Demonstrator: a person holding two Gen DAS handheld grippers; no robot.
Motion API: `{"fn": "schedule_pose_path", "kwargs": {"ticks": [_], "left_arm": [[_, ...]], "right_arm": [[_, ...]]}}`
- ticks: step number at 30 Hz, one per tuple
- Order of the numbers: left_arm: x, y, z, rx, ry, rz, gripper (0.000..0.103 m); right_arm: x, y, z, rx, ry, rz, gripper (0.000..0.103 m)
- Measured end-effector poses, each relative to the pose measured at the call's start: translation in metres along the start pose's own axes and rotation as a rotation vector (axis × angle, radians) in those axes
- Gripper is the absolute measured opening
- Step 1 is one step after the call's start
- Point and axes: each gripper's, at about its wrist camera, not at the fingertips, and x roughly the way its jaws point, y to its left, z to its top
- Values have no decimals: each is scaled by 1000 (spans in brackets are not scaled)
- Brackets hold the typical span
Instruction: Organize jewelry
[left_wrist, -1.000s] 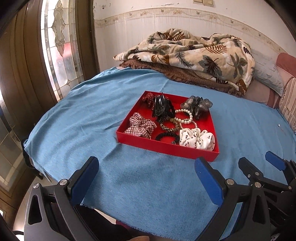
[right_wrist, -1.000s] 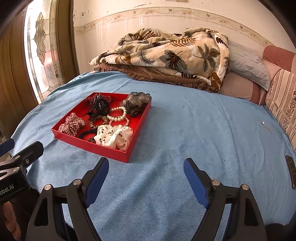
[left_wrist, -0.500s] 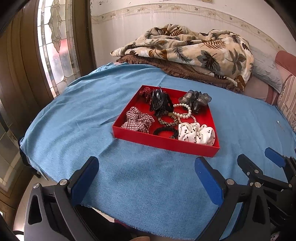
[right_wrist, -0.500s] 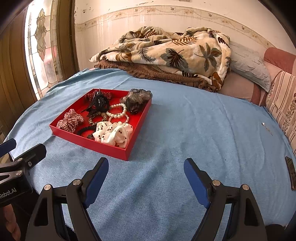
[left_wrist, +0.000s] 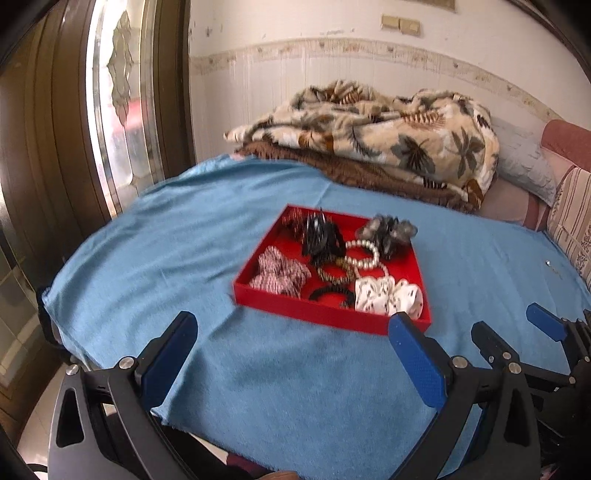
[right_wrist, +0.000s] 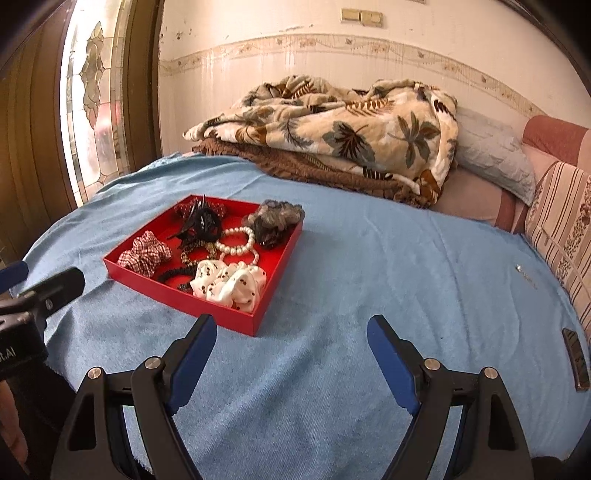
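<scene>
Red tray (right_wrist: 236, 317) sits on blue cloth (right_wrist: 351, 266) over the bed, holding scrunchies, pearl bracelet (right_wrist: 238, 242) & black hair clip (right_wrist: 201, 221); left tongs (left_wrist: 291, 347) & right tongs (right_wrist: 291, 343) both gape wide, empty, near tray's front edge, not touching it.

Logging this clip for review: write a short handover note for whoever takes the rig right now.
Left tongs: open, empty, held over the blue cloth just short of the red tray.
Right tongs: open, empty, over bare cloth to the right of the tray.
Everything sits in the tray: white dotted scrunchie, plaid scrunchie, pearl bracelet, black claw clip, grey scrunchie.
Done: nothing visibly sorted.
Left: all the organizing.
</scene>
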Motion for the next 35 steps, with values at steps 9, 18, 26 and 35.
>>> {"fn": "schedule_pose_path", "kwargs": {"ticks": [9,18,26,35], "left_arm": [[-18,2,7,0,-124,2,103],[-21,7,9,3,-154,43,103],[-23,4,9,29,-163,61,103],[-17,2,10,37,-112,98,103]], "right_arm": [[-11,0,1,-4,-59,4,91],[-15,0,1,0,-73,2,91],[-17,2,0,-9,-75,10,92],[-12,-3,-1,9,-51,29,93]]}}
